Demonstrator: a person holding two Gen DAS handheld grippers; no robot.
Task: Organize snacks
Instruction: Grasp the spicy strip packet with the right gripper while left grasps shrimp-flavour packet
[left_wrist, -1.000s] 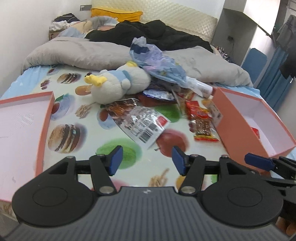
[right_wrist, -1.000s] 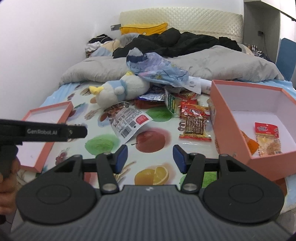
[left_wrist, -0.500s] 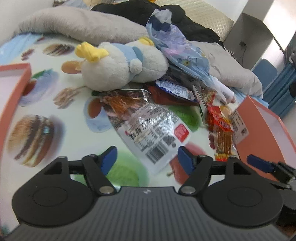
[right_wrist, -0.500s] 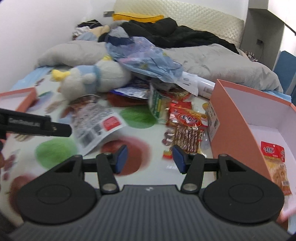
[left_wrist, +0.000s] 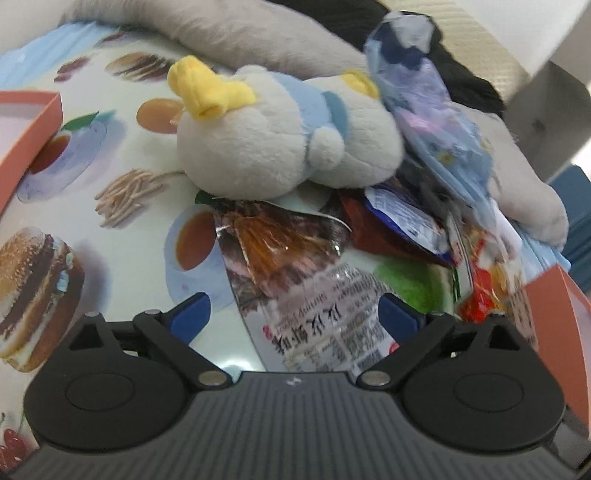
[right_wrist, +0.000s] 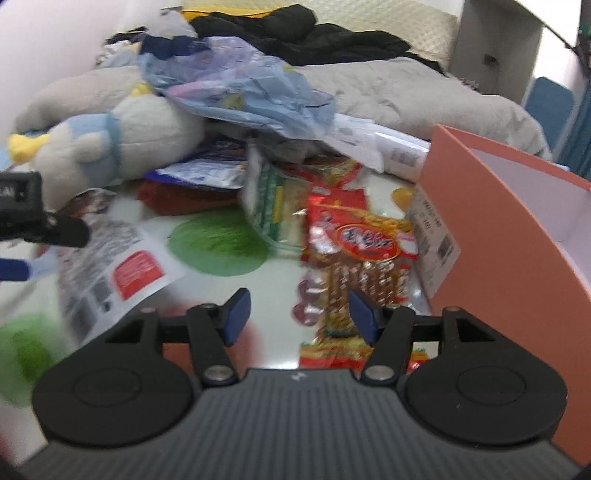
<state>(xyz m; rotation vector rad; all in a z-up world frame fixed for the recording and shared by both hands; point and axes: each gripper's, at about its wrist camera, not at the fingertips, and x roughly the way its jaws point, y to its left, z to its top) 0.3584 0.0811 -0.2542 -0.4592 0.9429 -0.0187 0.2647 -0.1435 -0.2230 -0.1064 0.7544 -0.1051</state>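
Observation:
My left gripper is open and low over a clear snack packet with white label text; the packet lies between its blue fingertips. The same packet shows in the right wrist view, with the left gripper beside it. My right gripper is open and empty; its right fingertip is over a red packet of brown sticks. A green-and-white packet lies behind that. An orange box stands to the right.
A white plush toy with a yellow beak lies just behind the clear packet. A blue plastic bag tops a pile of more snack packets. An orange box lid sits at the left. Grey and black bedding lies behind.
Both grippers have moved forward and down toward the snacks. The left one now straddles the clear packet and has opened wider. The right one has closed in on the red stick packet.

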